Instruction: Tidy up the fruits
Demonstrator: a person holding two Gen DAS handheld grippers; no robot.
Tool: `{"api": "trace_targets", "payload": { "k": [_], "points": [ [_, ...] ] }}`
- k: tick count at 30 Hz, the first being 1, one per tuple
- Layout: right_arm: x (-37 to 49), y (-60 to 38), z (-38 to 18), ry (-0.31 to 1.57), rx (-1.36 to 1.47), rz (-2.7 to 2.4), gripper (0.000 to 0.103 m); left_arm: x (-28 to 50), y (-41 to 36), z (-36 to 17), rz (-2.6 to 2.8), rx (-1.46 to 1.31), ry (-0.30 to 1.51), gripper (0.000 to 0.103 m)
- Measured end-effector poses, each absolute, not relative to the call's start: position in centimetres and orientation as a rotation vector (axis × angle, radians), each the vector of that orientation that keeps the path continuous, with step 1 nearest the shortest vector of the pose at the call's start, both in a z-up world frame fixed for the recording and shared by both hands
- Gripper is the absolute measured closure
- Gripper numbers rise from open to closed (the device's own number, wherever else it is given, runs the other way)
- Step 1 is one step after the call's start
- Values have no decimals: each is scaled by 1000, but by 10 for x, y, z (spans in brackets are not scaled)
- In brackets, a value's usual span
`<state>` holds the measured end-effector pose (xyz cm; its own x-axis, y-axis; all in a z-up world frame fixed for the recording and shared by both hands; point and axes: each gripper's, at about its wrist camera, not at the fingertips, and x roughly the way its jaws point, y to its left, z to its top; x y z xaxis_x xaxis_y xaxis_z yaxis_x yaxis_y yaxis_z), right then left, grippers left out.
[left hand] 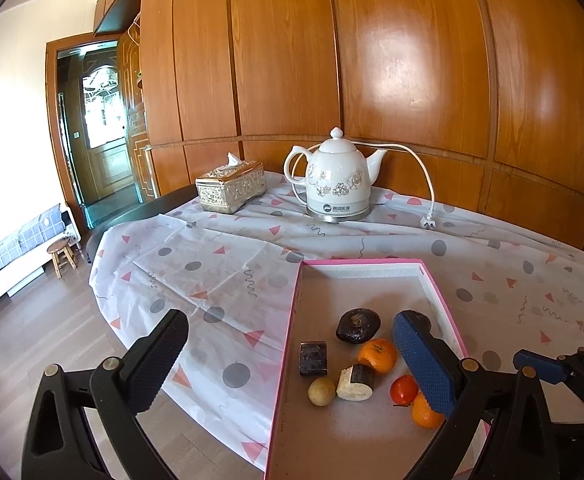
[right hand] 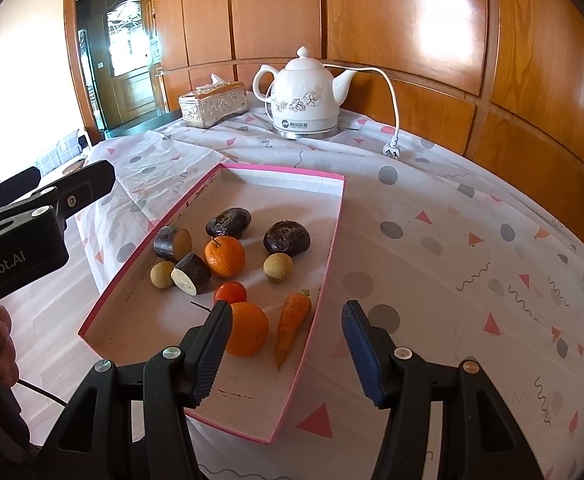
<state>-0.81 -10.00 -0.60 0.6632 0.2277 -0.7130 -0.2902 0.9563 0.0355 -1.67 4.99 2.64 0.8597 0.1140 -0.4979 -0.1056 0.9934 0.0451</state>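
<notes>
Right wrist: fruit inside pink tray

Right wrist shows smooth oranges, a tapered carrot and rough dark pieces in the shallow tray on a patterned cloth. Right gripper and left gripper gape, released, nothing held; open cloth lies right of the rim

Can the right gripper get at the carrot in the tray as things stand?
Probably yes. The right gripper is open and empty, and the carrot lies uncovered just ahead between its fingers, by the pink tray's right wall. That wall and the big orange crowd it slightly.
</notes>
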Motion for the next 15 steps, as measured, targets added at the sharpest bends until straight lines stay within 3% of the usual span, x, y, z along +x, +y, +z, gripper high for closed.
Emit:
{"api": "trace_targets", "payload": {
  "k": [15],
  "points": [
    [-7,-101,-6,793,-89,293,45,-13,54,21,102,-8,554,0]
  ]
}}
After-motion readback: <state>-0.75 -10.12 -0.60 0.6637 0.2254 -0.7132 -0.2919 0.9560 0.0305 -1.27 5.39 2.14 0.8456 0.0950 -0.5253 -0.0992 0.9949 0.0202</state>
